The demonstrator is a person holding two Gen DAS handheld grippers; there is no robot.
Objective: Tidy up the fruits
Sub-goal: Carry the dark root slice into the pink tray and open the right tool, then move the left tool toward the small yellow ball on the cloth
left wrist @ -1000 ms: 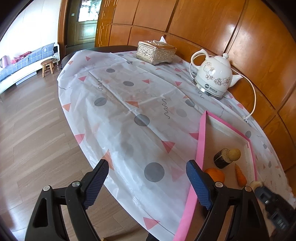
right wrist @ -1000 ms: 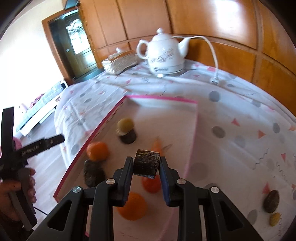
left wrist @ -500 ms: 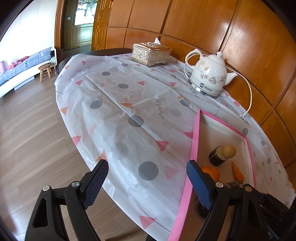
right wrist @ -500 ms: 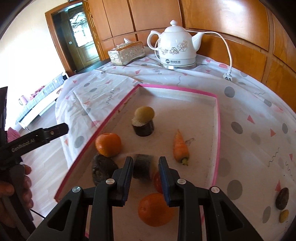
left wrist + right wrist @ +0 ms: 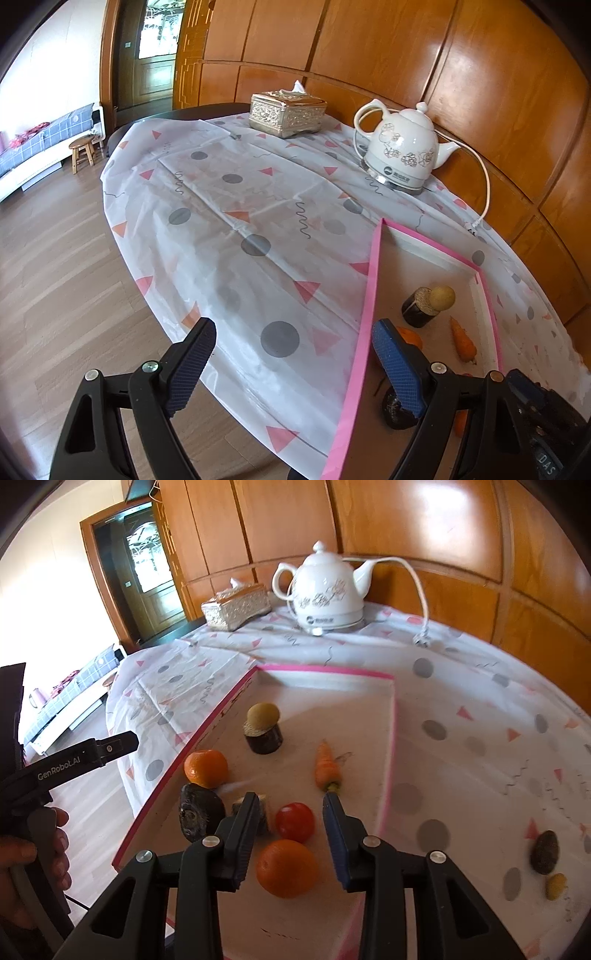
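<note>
A pink-rimmed tray (image 5: pixel 388 738) holds two oranges (image 5: pixel 205 768) (image 5: pixel 287 867), a red tomato (image 5: pixel 295 821), a carrot (image 5: pixel 327 768), a dark lumpy fruit (image 5: pixel 199 812), a yellow fruit on a dark cylinder (image 5: pixel 263 725), and a small dark block (image 5: pixel 263 814). My right gripper (image 5: pixel 291 843) is open just above the tray's near end; the block lies behind its left finger. A dark fruit (image 5: pixel 543 851) and a small yellow one (image 5: pixel 556 886) lie on the cloth to the right. My left gripper (image 5: pixel 293 365) is open and empty over the table's edge, left of the tray (image 5: pixel 371 295).
A white kettle (image 5: pixel 325 590) with its cord (image 5: pixel 417 590) and a tissue box (image 5: pixel 236 605) stand at the table's far side. The patterned cloth (image 5: pixel 240 221) covers the round table. Wood floor (image 5: pixel 55 277) lies to the left, wood panelling behind.
My right gripper carried the dark block down into the tray, then opened and let it go. The left gripper shifted slightly and stayed open.
</note>
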